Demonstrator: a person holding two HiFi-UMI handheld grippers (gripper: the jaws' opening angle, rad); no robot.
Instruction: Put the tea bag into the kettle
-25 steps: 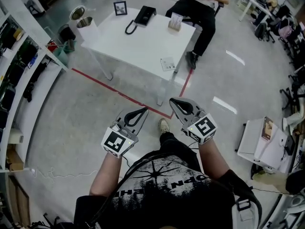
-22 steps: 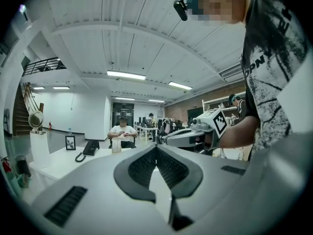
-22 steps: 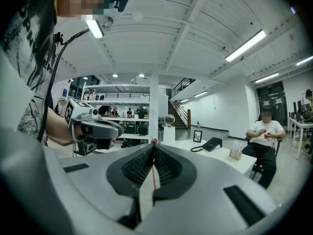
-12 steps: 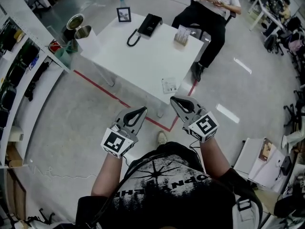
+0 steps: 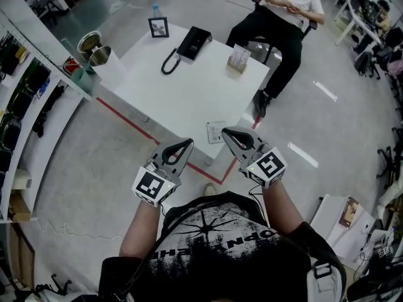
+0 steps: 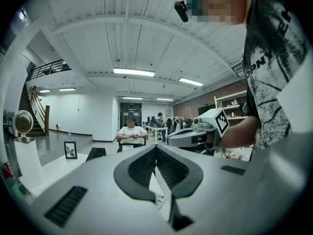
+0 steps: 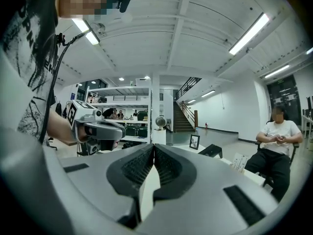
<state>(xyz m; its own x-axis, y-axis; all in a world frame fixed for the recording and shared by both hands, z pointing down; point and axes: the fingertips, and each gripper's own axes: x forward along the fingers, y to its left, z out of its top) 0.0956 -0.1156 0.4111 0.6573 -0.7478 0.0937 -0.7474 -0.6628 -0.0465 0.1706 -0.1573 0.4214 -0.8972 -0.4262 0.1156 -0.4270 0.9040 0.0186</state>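
Both grippers hang in front of my chest, short of the white table (image 5: 189, 87). My left gripper (image 5: 188, 145) is shut and holds nothing; its jaws meet in the left gripper view (image 6: 156, 149). My right gripper (image 5: 225, 133) is also shut and empty, pads together (image 7: 154, 149). A small flat packet (image 5: 216, 133), perhaps the tea bag, lies at the table's near edge just beyond the right fingertips. A metal kettle with its lid up (image 5: 94, 48) stands by the table's far left corner, and shows as a white cylinder (image 6: 25, 158) in the left gripper view.
On the table are a black telephone (image 5: 191, 41), a small picture frame (image 5: 158, 27) and a box of sachets (image 5: 238, 58). A seated person (image 5: 283, 11) is behind the table. Shelves (image 5: 25, 106) run along the left; red tape (image 5: 135, 119) marks the floor.
The table has drawn nearer; its near edge now lies just ahead of the fingertips. Both grippers stay shut and keep their place before my chest.
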